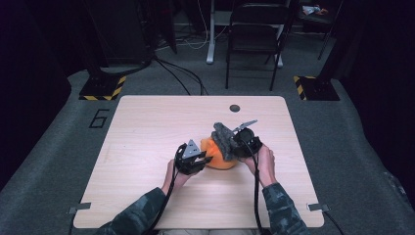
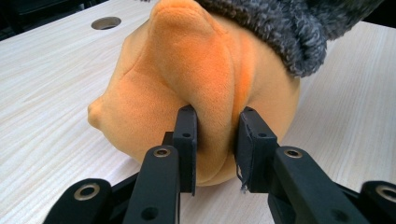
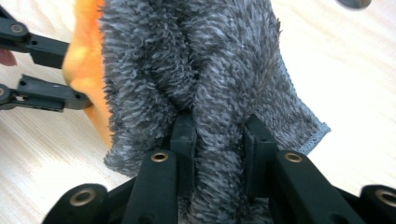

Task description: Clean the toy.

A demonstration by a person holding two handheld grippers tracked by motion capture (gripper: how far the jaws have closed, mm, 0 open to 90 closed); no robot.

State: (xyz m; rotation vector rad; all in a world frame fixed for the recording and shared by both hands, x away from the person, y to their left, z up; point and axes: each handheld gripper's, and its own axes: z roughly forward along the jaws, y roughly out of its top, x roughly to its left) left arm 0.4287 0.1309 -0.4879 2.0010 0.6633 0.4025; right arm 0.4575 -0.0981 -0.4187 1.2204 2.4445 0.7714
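An orange plush toy [image 1: 218, 155] lies near the middle of the table, with a grey fuzzy cloth [image 1: 224, 138] draped over its top. My left gripper [image 1: 203, 159] is shut on a fold of the orange plush toy [image 2: 187, 79], its jaws pinching the soft fabric from both sides. On the other side, my right gripper [image 1: 236, 143] is shut on a bunch of the grey cloth [image 3: 196, 70]. The cloth covers most of the toy [image 3: 86, 65] in the right gripper view, where the left gripper's black jaws also reach in from the left edge.
The light wooden table [image 1: 147, 132] has a round cable hole [image 1: 235, 108] near its far edge. A folding chair [image 1: 254, 34] and stand bases with yellow-black tape [image 1: 103, 88] are on the floor beyond the table.
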